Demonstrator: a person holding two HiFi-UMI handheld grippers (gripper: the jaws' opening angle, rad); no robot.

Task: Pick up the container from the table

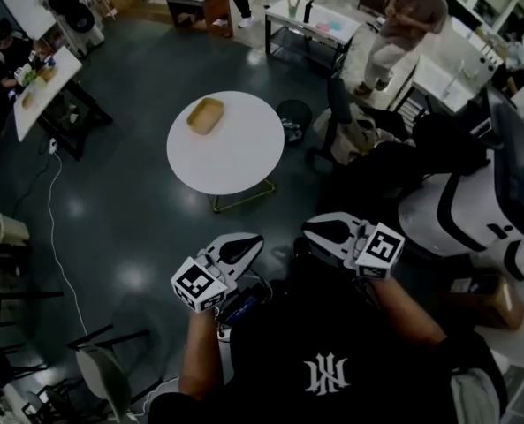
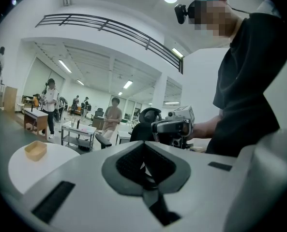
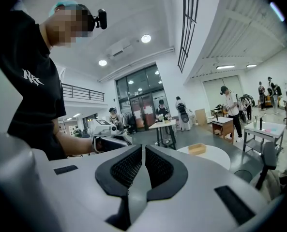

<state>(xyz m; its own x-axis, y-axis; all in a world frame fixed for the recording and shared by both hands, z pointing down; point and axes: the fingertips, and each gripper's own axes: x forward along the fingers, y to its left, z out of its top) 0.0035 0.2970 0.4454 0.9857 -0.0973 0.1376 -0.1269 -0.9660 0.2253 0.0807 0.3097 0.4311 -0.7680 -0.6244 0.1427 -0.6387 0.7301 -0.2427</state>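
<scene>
A shallow tan container (image 1: 205,116) lies on the far left part of a round white table (image 1: 235,157), well ahead of me across dark floor. My left gripper (image 1: 256,239) and right gripper (image 1: 308,228) are held close to my chest, tips turned toward each other, both shut with nothing between the jaws. In the left gripper view the container (image 2: 36,150) is small at the left on the table (image 2: 17,170), beyond the left gripper (image 2: 144,148). The right gripper view has the container (image 3: 197,149) on the table (image 3: 218,157), right of the right gripper (image 3: 143,151).
A black round bin (image 1: 293,117) and a black chair (image 1: 343,113) stand right of the table. A white machine (image 1: 474,210) is close on my right. A cable (image 1: 56,237) runs over the floor at left. People and work tables (image 1: 310,25) fill the back.
</scene>
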